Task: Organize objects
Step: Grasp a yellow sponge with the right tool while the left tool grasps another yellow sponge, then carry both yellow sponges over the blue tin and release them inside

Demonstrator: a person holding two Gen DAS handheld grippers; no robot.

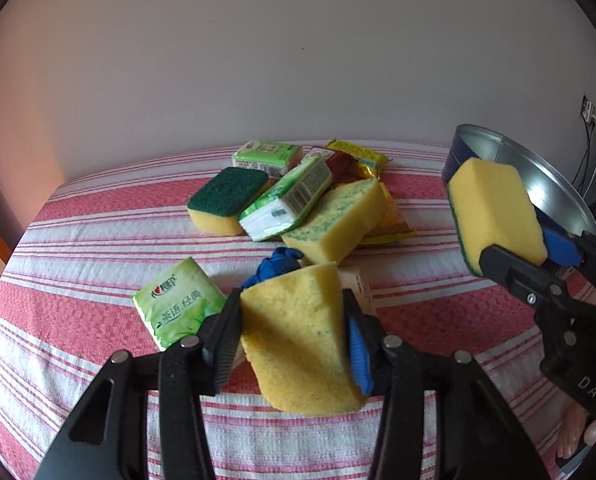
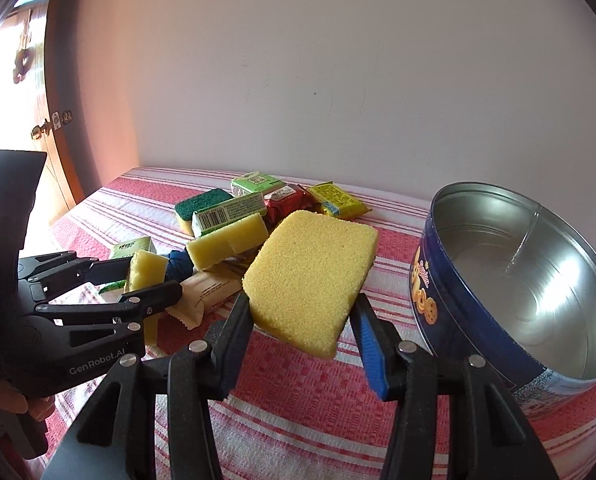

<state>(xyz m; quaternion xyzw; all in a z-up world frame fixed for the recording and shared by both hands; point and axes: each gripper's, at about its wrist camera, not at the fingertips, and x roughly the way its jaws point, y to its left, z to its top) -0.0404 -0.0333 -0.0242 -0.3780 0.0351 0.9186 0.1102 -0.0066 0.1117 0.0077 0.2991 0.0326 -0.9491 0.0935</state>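
My left gripper (image 1: 292,332) is shut on a yellow sponge (image 1: 298,340) and holds it above the striped cloth; it also shows in the right wrist view (image 2: 148,280). My right gripper (image 2: 302,316) is shut on a second yellow sponge (image 2: 310,276), held up left of the open blue cookie tin (image 2: 430,280); in the left wrist view this sponge (image 1: 496,216) hangs in front of the tin (image 1: 554,184). A pile lies beyond: a green-topped sponge (image 1: 226,200), another sponge (image 1: 338,224), tissue packs (image 1: 290,200) and snack packets (image 1: 358,156).
A green tissue pack (image 1: 178,300) lies left of my left gripper, a blue cloth ball (image 1: 278,264) just beyond it. A beige packet (image 2: 206,296) lies on the red-and-white cloth (image 2: 298,400). A wall stands behind; a wooden door (image 2: 50,120) is at left.
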